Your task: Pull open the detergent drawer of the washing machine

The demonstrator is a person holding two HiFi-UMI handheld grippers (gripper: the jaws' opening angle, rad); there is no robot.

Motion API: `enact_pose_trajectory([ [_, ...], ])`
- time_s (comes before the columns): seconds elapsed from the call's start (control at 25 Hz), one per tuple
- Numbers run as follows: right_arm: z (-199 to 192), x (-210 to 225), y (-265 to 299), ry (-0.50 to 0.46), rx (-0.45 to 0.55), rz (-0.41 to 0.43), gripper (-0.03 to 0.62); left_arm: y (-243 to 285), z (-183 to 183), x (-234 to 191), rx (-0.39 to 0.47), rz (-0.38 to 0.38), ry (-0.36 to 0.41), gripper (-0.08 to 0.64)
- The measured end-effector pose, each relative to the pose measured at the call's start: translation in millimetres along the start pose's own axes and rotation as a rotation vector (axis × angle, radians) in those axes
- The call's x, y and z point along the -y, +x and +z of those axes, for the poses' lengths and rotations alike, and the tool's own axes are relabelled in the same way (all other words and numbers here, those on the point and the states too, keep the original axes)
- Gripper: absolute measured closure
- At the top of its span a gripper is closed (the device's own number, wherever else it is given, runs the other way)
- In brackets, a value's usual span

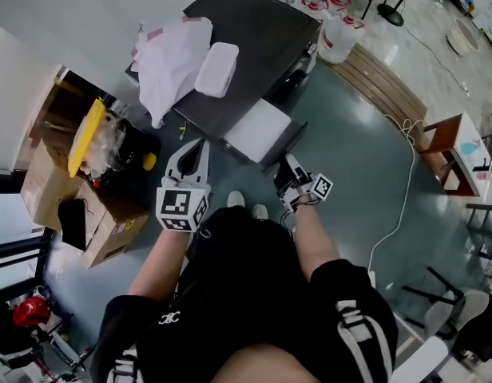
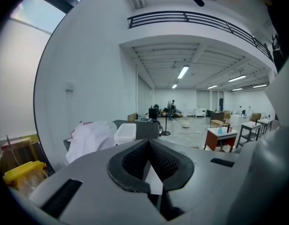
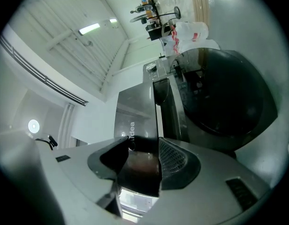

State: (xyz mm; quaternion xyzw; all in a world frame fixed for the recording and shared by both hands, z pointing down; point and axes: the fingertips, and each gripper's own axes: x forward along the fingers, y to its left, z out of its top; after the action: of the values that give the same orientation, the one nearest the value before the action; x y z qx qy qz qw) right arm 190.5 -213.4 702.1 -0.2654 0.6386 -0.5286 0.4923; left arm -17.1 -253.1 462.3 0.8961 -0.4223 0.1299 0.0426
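Note:
The washing machine (image 1: 254, 38) is dark grey and stands ahead of me. Its detergent drawer (image 1: 260, 130) sticks out of the front, pale inside. My right gripper (image 1: 284, 164) is at the drawer's outer end. In the right gripper view the dark drawer front (image 3: 135, 121) with its lettering fills the gap, and the right gripper (image 3: 143, 146) is shut on it, with the round door glass (image 3: 229, 97) beside. My left gripper (image 1: 190, 146) hangs left of the drawer, apart from the machine. In its own view the left gripper (image 2: 148, 144) is shut and holds nothing.
A white cloth (image 1: 170, 58) and a white container (image 1: 216, 69) lie on the machine's top. Cardboard boxes (image 1: 46, 182) and a yellow lid (image 1: 86, 134) crowd the left. Plastic bags (image 1: 338, 34) stand behind, a small table (image 1: 458, 146) at right, and a white cable (image 1: 398, 206) on the floor.

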Motion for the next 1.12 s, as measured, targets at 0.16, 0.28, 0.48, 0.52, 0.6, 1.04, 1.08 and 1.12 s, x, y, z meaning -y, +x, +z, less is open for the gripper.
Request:
enact_pose_trajectory([
  [0.16, 0, 0, -5, 0.023, 0.032, -0.005, 0.402, 0, 3, 4, 0.001, -0.007, 0.007, 0.558],
  [0.28, 1, 0, -9, 0.030, 0.034, -0.005, 0.410, -2, 5, 6, 0.004, -0.010, 0.012, 0.558],
  [0.48, 3, 1, -9, 0.037, -0.014, 0.016, 0.417, -5, 2, 6, -0.004, -0.010, 0.016, 0.558],
  [0.52, 3, 1, -8, 0.039, -0.020, 0.024, 0.419, -6, 0, 6, -0.006, -0.010, 0.016, 0.558],
  [0.6, 2, 0, -7, 0.045, -0.029, 0.032, 0.423, -7, -3, 6, -0.012, -0.008, 0.016, 0.558],
  [1.04, 8, 6, -19, 0.033, -0.009, 0.085, 0.440, -10, -22, 6, -0.058, -0.004, 0.016, 0.558],
  [1.08, 8, 6, -19, 0.035, -0.008, 0.088, 0.443, -10, -24, 7, -0.064, -0.006, 0.016, 0.558],
  [1.12, 8, 6, -19, 0.034, -0.007, 0.090, 0.445, -10, -26, 8, -0.069, -0.008, 0.015, 0.558],
])
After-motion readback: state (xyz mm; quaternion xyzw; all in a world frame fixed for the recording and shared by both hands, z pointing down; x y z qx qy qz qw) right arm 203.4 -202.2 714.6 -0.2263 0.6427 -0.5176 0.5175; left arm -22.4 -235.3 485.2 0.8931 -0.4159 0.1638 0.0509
